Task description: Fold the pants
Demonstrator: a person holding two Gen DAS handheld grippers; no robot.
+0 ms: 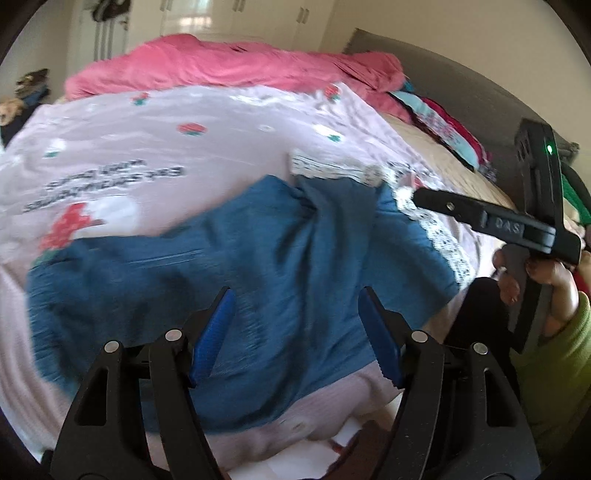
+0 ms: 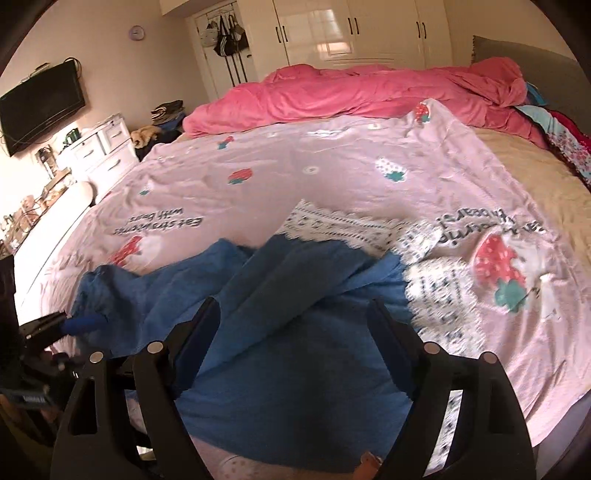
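The left gripper [image 1: 297, 299] points forward and down, its two blue-padded fingers [image 1: 212, 334] spread wide apart with nothing between them. The right gripper [image 2: 293, 314] also has its fingers spread wide, empty. Seen from the left wrist, the person's right hand [image 1: 550, 291] grips the right gripper's handle.

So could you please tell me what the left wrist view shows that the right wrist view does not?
Only the left wrist view shows the person's hand in a green sleeve holding the right gripper's handle, with its green light lit.

Only the right wrist view shows the wall television, white drawers, round clock and bags hanging on the door.

Both show the blue pants with white patterned trim, lying rumpled on the pink strawberry blanket, the red duvet behind, and both grippers open.
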